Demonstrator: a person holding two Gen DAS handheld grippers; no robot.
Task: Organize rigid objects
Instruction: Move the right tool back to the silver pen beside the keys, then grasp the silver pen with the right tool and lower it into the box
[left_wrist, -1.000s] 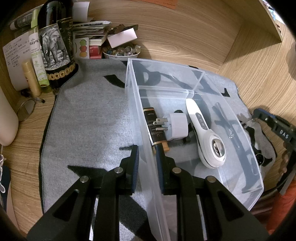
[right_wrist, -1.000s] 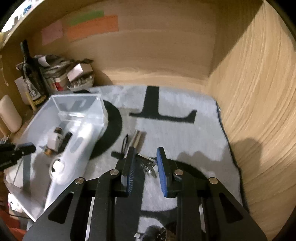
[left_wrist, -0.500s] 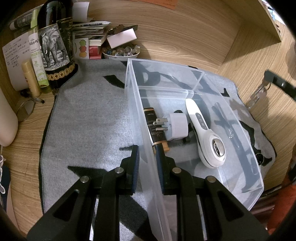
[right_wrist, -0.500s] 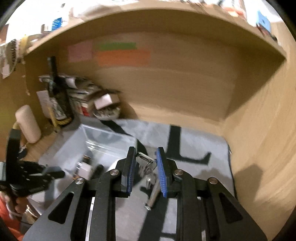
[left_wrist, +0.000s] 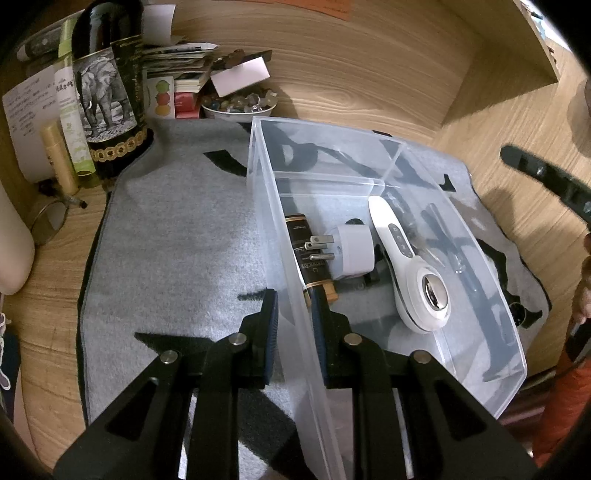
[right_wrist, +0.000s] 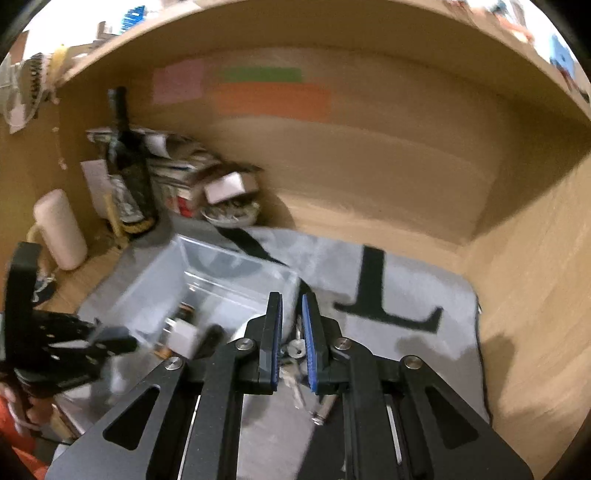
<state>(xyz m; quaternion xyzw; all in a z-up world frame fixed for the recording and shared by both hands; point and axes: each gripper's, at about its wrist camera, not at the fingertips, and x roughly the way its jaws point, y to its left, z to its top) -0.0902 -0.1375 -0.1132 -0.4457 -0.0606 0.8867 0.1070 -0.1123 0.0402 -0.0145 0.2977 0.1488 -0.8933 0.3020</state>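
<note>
My left gripper (left_wrist: 293, 299) is shut on the near left wall of a clear plastic bin (left_wrist: 266, 206), which stands on a grey mat (left_wrist: 177, 229). Inside the bin lie a black and gold tube (left_wrist: 306, 254), a white plug adapter (left_wrist: 352, 254) and a white handheld device (left_wrist: 413, 273). In the right wrist view, my right gripper (right_wrist: 291, 299) hangs in the air at the bin's (right_wrist: 236, 266) right side. Its jaws are closing on a bunch of keys (right_wrist: 295, 349) that dangles between the pads above the mat (right_wrist: 406, 295).
A dark bottle with an elephant label (left_wrist: 107, 92), a bowl of beads (left_wrist: 240, 103) and stacked papers and boxes crowd the back left corner. A cream cylinder (right_wrist: 59, 229) stands at the far left. Wooden walls close in at the back and right.
My right gripper has lifted the keys off the mat and carried them up and left toward the bin. The left gripper and the bin have stayed put.
</note>
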